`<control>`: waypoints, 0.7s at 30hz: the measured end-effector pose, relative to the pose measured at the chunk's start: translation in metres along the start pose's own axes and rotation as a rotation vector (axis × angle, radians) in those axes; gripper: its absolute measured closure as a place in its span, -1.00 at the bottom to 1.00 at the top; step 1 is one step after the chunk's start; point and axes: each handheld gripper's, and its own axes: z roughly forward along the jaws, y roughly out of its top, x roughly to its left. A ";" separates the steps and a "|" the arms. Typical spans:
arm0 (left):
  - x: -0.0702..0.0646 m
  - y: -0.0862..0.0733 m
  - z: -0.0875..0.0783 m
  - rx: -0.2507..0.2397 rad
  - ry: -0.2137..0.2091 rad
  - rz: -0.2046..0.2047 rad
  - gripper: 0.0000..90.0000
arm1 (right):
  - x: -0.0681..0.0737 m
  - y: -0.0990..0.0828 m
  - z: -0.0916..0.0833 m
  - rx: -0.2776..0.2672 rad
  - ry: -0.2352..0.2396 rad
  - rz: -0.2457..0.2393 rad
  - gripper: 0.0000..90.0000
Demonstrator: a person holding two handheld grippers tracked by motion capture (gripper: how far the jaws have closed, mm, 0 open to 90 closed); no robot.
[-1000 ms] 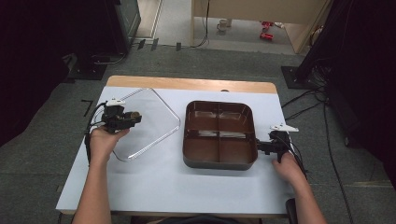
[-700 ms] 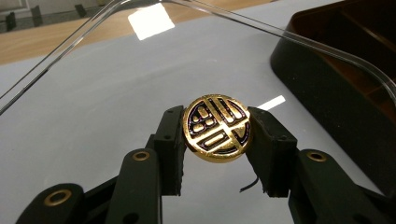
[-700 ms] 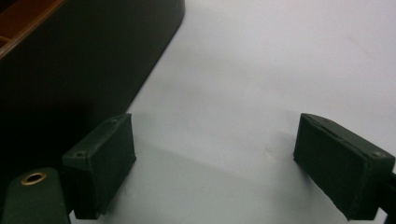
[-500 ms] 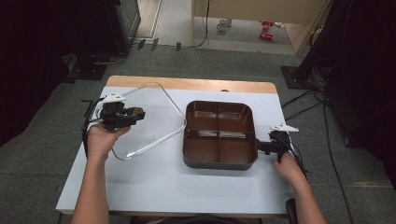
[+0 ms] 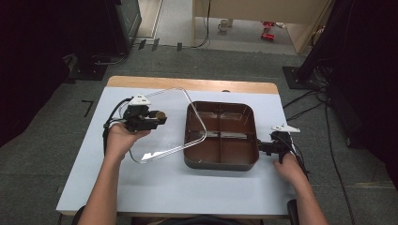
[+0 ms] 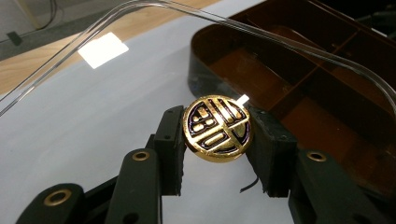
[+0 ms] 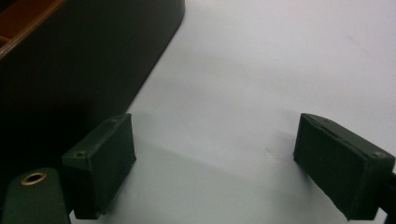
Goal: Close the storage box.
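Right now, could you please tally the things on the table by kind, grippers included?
Brown divided tray: 1
Clear lid with gold knob: 1
Left gripper, shut on the knob: 1
Right gripper, open beside the tray: 1
Total: 4

— Quick tally for you: how many claws have you got on the desk?
— Two. Your left claw and your right claw, one in each hand.
— And trays?
— One brown tray, and you can count four compartments in it.
— Lids?
— One clear lid, with one gold round knob on it.
— Anything off the desk?
— On the floor behind, you've got one white cup and two red cans.
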 end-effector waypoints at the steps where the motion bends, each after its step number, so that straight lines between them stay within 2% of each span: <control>1: 0.000 0.000 0.000 0.000 0.000 0.000 0.32 | 0.000 0.000 0.000 0.000 0.000 0.000 -0.73; 2: -0.005 0.003 0.007 0.011 -0.020 0.020 0.32 | 0.000 0.000 0.000 0.000 0.000 0.000 -0.73; 4: -0.007 0.004 0.010 0.013 -0.023 0.027 0.32 | 0.000 0.000 0.000 0.000 0.000 -0.001 -0.73; 5: -0.013 0.006 0.016 -0.003 -0.027 0.050 0.32 | 0.000 0.000 0.000 0.000 0.000 -0.001 -0.73; 6: -0.013 0.006 0.016 -0.003 -0.027 0.050 0.32 | 0.000 0.000 0.000 0.000 0.000 -0.001 -0.73; 7: -0.017 0.008 0.021 -0.004 -0.036 0.067 0.32 | 0.000 0.000 0.000 0.000 0.000 -0.001 -0.73; 10: -0.023 0.017 0.035 0.024 -0.081 0.096 0.32 | 0.000 0.000 0.000 -0.001 0.001 -0.002 -0.73; 21: -0.031 0.040 0.064 0.061 -0.147 0.137 0.32 | 0.000 0.000 0.000 0.000 0.001 -0.001 -0.73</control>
